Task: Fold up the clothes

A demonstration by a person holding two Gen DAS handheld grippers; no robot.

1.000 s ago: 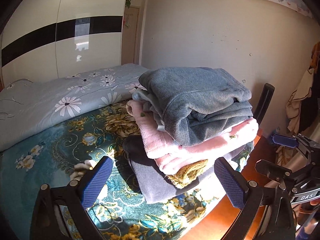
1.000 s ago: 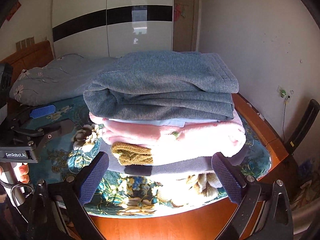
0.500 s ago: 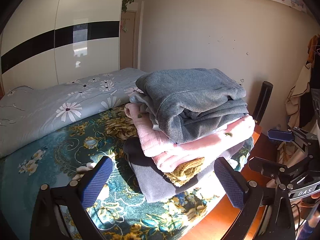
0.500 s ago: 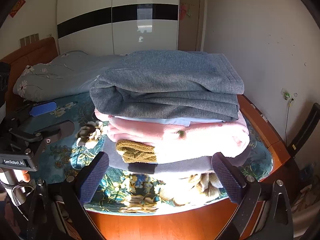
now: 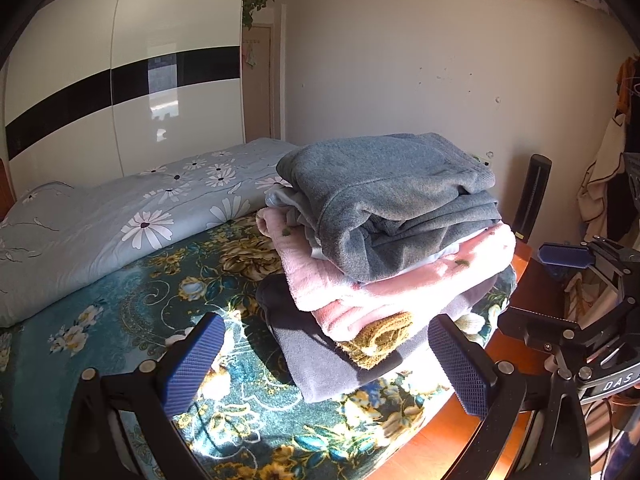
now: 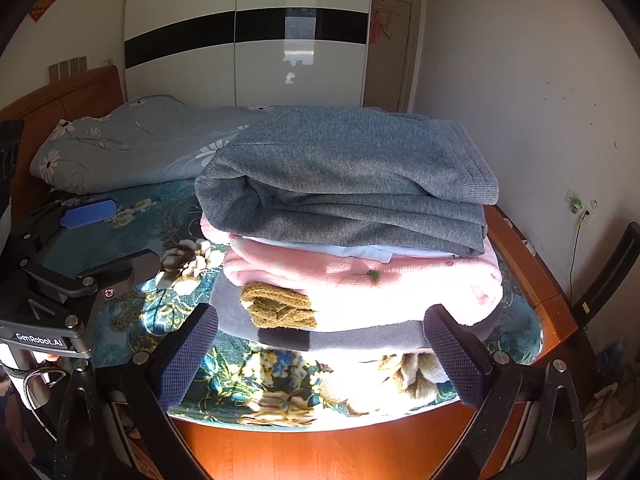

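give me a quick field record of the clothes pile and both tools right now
stack order, top down: grey sweater, light blue garment, pink fleece, mustard knit item, dark grey garment
stack state: folded, resting on floral bedspread
left tool: open, holding nothing
right tool: open, holding nothing
behind stack: daisy-print duvet

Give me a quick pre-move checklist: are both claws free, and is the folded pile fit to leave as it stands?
1. Left claw open, holding nothing: ok.
2. Right claw open, holding nothing: ok.
3. Grey sweater folded on top of the pile: ok.
4. Pink fleece under it, folded: ok.
5. Mustard knit piece pokes out at the front, untidy: not ok.
6. Dark bottom garment reaches close to the bed edge; overhang: cannot tell.
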